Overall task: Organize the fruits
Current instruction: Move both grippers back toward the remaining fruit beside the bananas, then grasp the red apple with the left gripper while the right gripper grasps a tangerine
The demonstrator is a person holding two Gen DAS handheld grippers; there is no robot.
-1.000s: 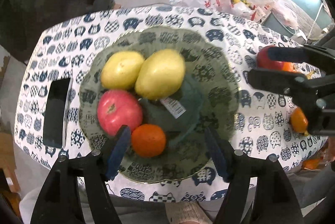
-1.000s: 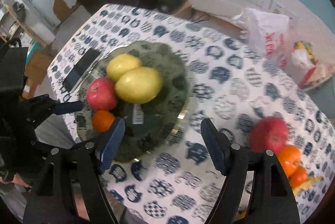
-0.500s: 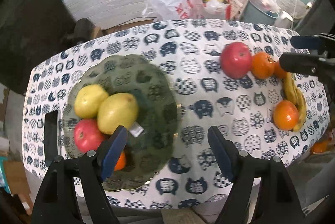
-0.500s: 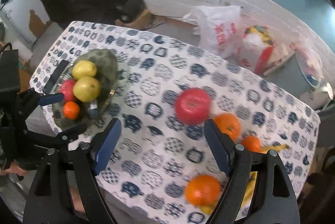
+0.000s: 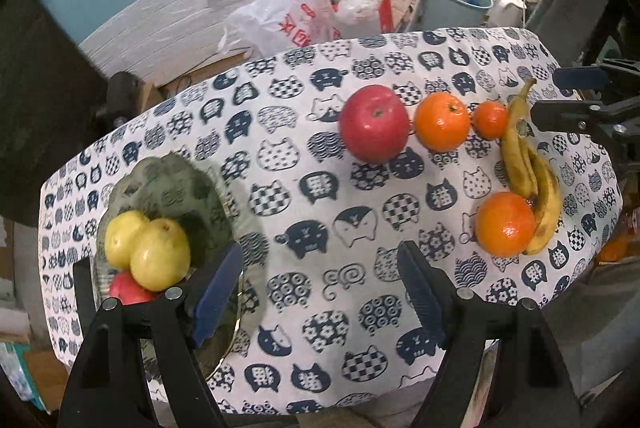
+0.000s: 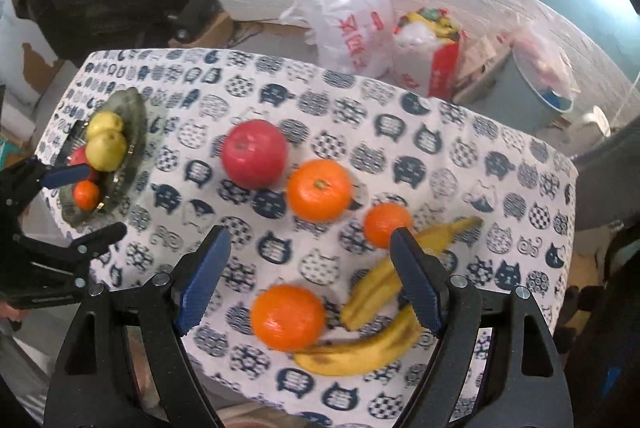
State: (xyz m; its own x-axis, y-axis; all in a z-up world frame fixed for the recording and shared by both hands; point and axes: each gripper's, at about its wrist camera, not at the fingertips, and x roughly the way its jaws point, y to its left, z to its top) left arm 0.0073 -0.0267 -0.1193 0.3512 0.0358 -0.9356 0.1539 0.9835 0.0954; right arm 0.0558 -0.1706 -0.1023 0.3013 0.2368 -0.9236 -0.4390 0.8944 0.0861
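Right claw (image 6: 306,280): jaws apart, empty; round orange mandarin (image 6: 287,316) just below, at 6 o'clock, nearer than left claw (image 5: 320,292), also apart.

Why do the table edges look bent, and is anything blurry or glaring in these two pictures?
Both views use fisheye lenses, so the tablecloth bulges and dark corners frame it. Left wrist view: mostly sharp, with a bright glare patch at the top right; the glass plate looks smeared. Right wrist view: the near orange and bananas are softened by blur.
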